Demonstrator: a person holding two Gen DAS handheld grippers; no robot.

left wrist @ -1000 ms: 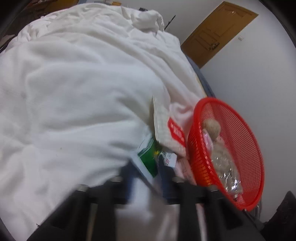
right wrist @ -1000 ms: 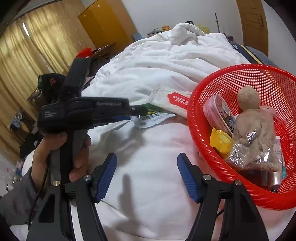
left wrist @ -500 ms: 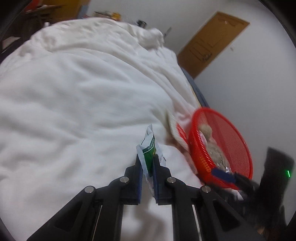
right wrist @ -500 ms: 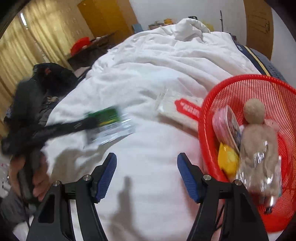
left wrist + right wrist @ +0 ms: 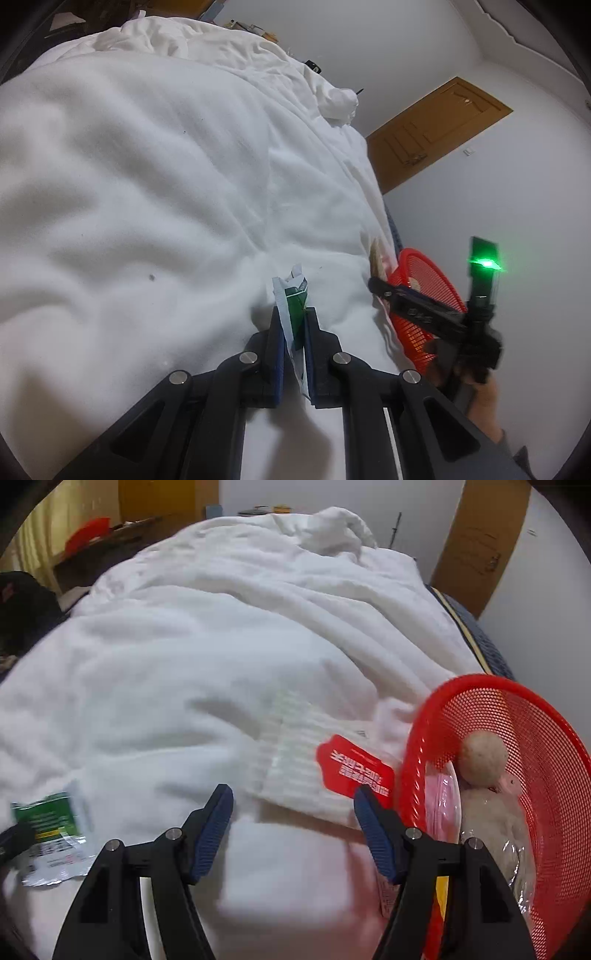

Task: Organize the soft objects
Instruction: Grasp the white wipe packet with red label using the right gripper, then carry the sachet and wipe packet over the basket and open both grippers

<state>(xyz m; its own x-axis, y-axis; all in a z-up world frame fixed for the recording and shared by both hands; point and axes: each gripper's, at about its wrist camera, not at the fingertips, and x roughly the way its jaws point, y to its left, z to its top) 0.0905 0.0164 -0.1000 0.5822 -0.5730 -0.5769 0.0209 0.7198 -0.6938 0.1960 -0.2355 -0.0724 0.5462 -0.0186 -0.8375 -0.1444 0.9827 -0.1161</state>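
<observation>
Two grippers are working over a fluffy white duvet (image 5: 147, 192): left gripper (image 5: 293, 325) is pinching a crinkly green-and-white sachet (image 5: 293, 302); right gripper (image 5: 293, 805) is gaping empty beside a red mesh basket (image 5: 546, 738).

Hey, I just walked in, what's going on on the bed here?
A person is tidying small soft things on a white blanket, with a gripper in each hand. The left gripper is shut on a green and white packet, lifted off the blanket. The right gripper is open and empty, just above a white ribbed cloth with a red tag that lies beside a red basket. The basket already holds a plush toy and a pink packet.
</observation>
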